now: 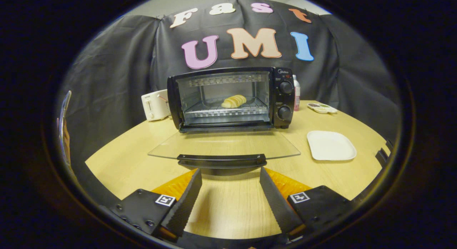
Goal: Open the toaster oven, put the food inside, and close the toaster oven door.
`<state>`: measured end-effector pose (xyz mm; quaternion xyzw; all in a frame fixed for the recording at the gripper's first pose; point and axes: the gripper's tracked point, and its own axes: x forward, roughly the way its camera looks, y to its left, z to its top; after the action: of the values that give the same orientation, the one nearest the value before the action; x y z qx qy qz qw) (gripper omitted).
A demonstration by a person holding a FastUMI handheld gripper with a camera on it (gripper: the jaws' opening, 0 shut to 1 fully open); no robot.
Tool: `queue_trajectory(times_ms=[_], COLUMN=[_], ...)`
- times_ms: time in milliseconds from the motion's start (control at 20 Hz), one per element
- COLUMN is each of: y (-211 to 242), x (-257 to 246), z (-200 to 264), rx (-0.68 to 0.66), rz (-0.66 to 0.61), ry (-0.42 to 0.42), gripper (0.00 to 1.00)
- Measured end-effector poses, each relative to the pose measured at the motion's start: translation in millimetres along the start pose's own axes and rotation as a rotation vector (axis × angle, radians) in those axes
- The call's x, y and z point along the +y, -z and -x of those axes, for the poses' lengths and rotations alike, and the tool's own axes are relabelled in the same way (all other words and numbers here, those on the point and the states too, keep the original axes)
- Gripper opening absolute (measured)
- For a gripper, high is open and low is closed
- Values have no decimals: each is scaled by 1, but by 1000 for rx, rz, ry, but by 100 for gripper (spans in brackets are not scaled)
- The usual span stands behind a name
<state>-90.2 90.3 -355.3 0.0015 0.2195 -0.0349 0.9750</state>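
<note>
Hand-held gripper, gripper view: fingers spread wide and holding nothing, poised above the bare tabletop just short of the toaster oven, whose glass door lies folded down flat toward the fingers with its dark handle bar directly ahead of them. Food, a pale yellow bread-like piece, already rests on the wire rack inside, and an empty white plate sits to the right of the door. Judged for handling, the door is a stiff, hinged, breakable and probably slick glass pane, so it is best lifted by the rigid handle bar, taken at its middle, not by the glass edge.
</note>
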Motion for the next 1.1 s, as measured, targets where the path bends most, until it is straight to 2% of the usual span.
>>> queue_trajectory(times_ms=[100, 300, 450, 1100], y=[5, 16, 12, -69], x=[-6, 9, 10, 9], z=[-9, -15, -15, -46], rx=[12, 46, 39, -95], rz=[23, 47, 68, 12], ry=[37, 4, 14, 46], gripper=[100, 100, 100, 100])
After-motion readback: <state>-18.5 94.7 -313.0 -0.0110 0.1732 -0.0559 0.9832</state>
